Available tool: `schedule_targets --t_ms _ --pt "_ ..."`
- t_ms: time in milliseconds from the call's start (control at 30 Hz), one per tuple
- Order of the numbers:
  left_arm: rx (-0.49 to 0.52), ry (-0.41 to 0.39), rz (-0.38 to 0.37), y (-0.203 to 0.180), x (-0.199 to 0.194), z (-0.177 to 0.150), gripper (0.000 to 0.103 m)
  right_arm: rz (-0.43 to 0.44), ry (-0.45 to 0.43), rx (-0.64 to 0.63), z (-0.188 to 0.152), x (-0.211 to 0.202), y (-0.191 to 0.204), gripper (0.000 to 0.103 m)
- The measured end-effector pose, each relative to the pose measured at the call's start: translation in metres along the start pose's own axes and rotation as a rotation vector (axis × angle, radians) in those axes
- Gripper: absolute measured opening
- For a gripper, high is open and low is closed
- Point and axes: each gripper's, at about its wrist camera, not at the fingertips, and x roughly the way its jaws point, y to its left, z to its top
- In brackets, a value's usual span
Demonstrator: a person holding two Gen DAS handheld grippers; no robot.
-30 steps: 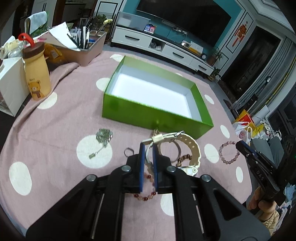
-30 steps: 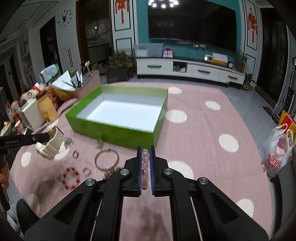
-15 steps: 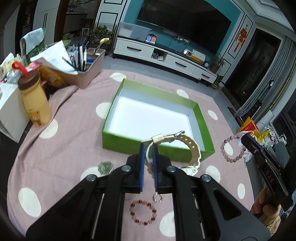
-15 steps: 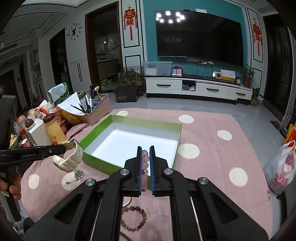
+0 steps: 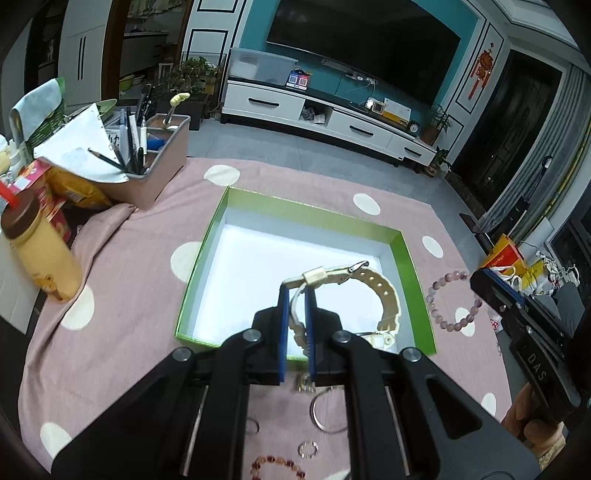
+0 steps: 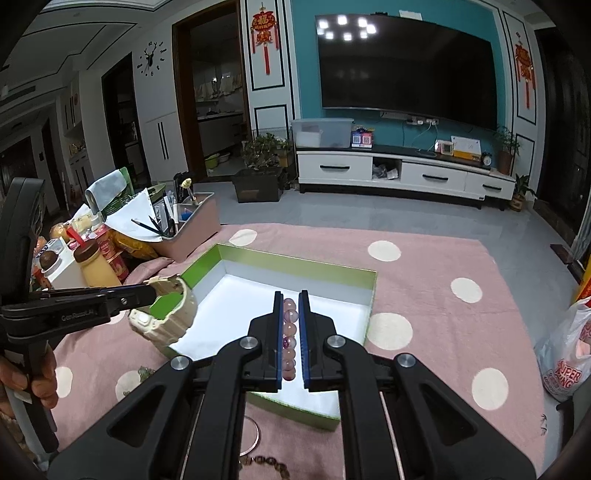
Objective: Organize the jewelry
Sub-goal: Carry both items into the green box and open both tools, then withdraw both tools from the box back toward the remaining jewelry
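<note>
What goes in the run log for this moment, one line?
left claw: shut on cream watch above green box | right claw: shut on pink bead bracelet | nothing in box yet

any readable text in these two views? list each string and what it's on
"DAS" – side of the right gripper, seen from the left wrist.
"GenRobot.AI" – arm of the left gripper, seen from the right wrist.
"SUPER" – white plastic bag; the rest is unclear.
Red wall hangings, bottle and snack packs: too small or blurred.

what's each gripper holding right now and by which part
Left gripper pinches the cream watch by its strap near the buckle. Right gripper clamps the pale purple bead bracelet across its beads.
</note>
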Motion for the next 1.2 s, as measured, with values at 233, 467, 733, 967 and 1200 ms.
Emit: schedule_targets --t_ms 233,467,733,967,1200 --pt "0.001 0.037 0.041 0.006 0.037 0.013 0.008 0.021 0.078 0.019 0.0 0.04 -0.003 0.007" --pt "0.009 0.1 0.097 0.016 0.075 0.009 0.012 0.018 0.185 0.055 -0.02 0.079 -0.01 0.013" --pt "0.021 0.068 0.112 0.017 0.061 0.008 0.059 -0.002 0.153 0.11 -0.026 0.059 -0.029 0.037" --pt "0.036 0.051 0.139 0.02 0.027 -0.009 0.08 0.003 0.129 0.148 -0.043 0.014 -0.041 0.047" --pt "0.06 0.071 0.167 0.025 -0.006 -0.046 0.091 0.011 0.151 0.179 -0.07 -0.027 -0.046 0.05"
